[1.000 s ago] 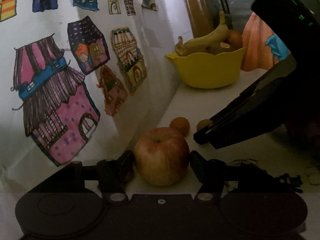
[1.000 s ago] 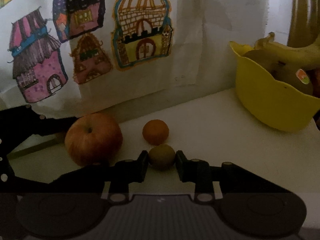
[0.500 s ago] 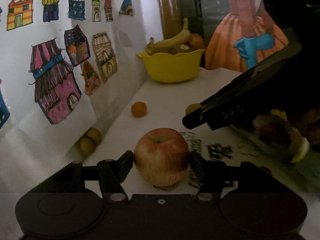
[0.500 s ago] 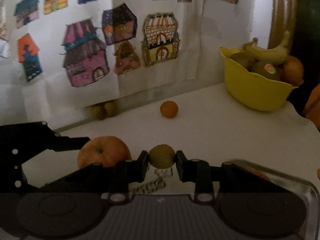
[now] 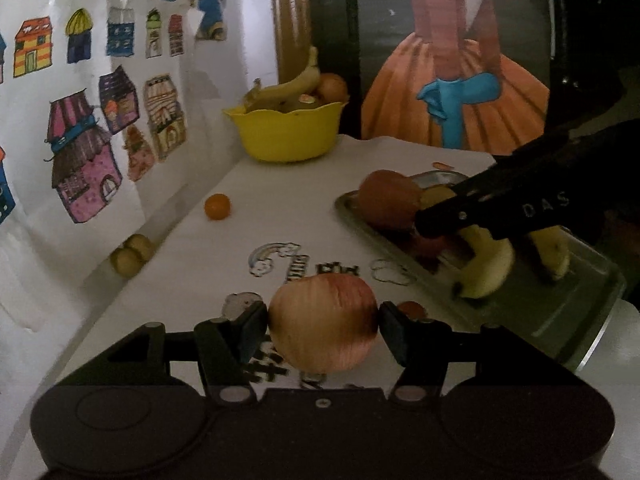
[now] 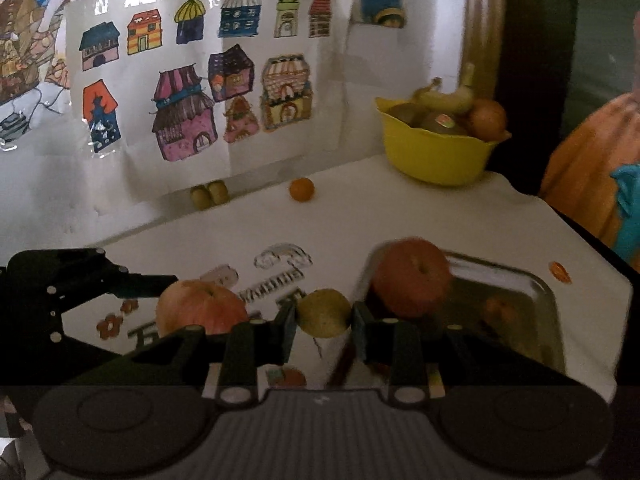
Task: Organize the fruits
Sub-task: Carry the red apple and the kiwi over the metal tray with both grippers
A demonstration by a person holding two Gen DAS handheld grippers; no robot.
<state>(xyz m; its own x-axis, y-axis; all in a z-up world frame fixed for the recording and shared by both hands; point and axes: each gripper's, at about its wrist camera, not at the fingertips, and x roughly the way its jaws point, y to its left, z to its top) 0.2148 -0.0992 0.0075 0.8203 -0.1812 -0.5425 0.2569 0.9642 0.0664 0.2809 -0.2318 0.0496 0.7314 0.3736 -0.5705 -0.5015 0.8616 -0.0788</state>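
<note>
My left gripper (image 5: 323, 326) is shut on a red-yellow apple (image 5: 323, 326) held above the white table. My right gripper (image 6: 324, 314) is shut on a small green-brown kiwi (image 6: 324, 313), held near the left edge of a metal tray (image 6: 548, 296). The tray (image 5: 560, 312) holds another red apple (image 5: 388, 200) and bananas (image 5: 490, 266). The held apple also shows in the right wrist view (image 6: 200, 306), left of the kiwi. A small orange (image 5: 217, 206) and two kiwis (image 5: 132, 254) lie on the table by the wall.
A yellow bowl (image 5: 290, 136) with a banana and other fruit stands at the far corner. A paper with drawn houses (image 6: 200, 92) hangs on the wall. The table cloth has printed drawings (image 5: 304, 268). A painted orange dress (image 5: 452, 92) stands behind the table.
Both grippers have lifted and pulled back from the wall with their fruit, moving right towards the tray. The tray with its fruit has come into view.
</note>
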